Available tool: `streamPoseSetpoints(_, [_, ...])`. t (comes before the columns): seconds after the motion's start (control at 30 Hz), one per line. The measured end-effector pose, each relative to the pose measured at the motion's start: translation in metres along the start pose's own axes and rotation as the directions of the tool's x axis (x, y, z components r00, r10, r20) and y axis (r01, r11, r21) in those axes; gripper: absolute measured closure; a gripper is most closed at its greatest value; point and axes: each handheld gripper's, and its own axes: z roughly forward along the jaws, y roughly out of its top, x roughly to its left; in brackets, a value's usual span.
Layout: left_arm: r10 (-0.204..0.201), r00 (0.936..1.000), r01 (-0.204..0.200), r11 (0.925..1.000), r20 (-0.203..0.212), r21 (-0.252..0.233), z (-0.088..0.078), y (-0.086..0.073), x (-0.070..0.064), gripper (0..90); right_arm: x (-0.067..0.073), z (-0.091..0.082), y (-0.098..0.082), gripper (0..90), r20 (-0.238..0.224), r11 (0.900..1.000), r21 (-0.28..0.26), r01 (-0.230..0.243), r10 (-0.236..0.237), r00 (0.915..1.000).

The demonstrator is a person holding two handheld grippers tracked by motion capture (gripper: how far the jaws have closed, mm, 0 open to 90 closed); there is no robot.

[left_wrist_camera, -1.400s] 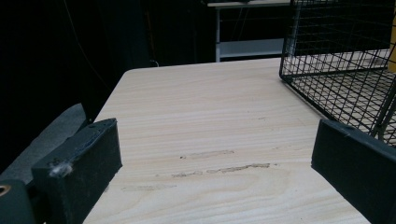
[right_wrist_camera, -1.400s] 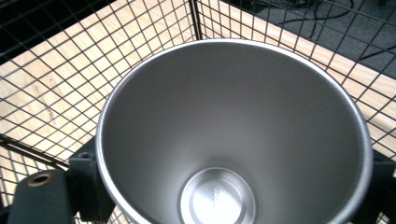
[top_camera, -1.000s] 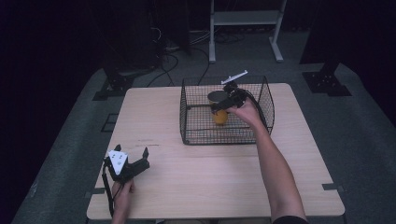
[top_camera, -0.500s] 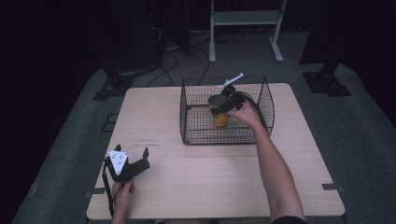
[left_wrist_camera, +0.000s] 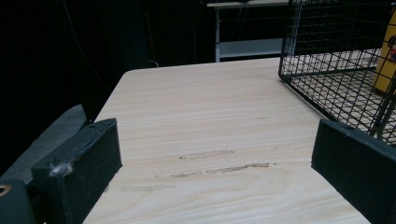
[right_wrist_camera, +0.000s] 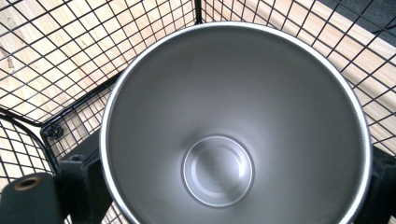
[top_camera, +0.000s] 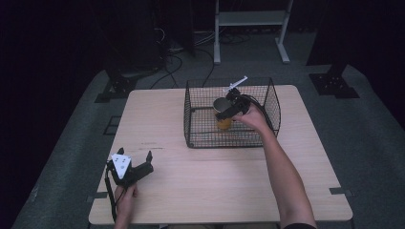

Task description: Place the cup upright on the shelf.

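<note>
A yellow cup [top_camera: 223, 123] with a steel inside stands upright in a black wire basket [top_camera: 196, 138] at the table's far middle. My right gripper [top_camera: 229, 111] reaches into the basket from above and is shut on the cup, one jaw on each side below the rim. The right gripper view looks straight down into the cup [right_wrist_camera: 233, 126], held by the right gripper [right_wrist_camera: 233, 179], with basket mesh [right_wrist_camera: 56, 56] around it. My left gripper [top_camera: 135, 153] rests open near the table's front left corner. In its own view the left gripper [left_wrist_camera: 217, 144] holds nothing, with the basket [left_wrist_camera: 327, 56] and cup [left_wrist_camera: 385, 60] farther right.
The light wooden table [top_camera: 215, 191] has bare room between the two grippers. A white metal frame [top_camera: 248, 19] and black stand bases [top_camera: 334, 86] are on the floor behind the table, with cables [top_camera: 172, 52] at the back left.
The right gripper with the cup has shifted slightly down and toward the near side inside the basket. The left gripper has stayed put.
</note>
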Motion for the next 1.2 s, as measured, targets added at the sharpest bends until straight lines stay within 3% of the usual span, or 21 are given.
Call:
streamPoseSetpoints(0.2, [0.002, 1.0000, -0.002, 1.0000, 0.001, -0.001, 0.000, 0.000, 0.000, 0.8, 0.002, -0.002, -0.001, 3.4, 0.018, 1.000, 0.000, 0.014, -0.014, 0.9997])
streamPoseSetpoints(0.83, [0.007, 1.0000, -0.007, 1.0000, -0.004, -0.001, 0.001, 0.000, -0.001, 0.8, 0.001, -0.027, 0.004, 1.3, -0.006, 0.995, -0.103, -0.012, 0.011, 0.9999])
streamPoseSetpoints(1.2, [0.004, 1.0000, -0.004, 1.0000, -0.008, 0.002, 0.001, 0.000, -0.001, 0.8, -0.005, -0.057, 0.002, 1.3, -0.034, 0.979, -0.197, -0.051, 0.045, 0.9984])
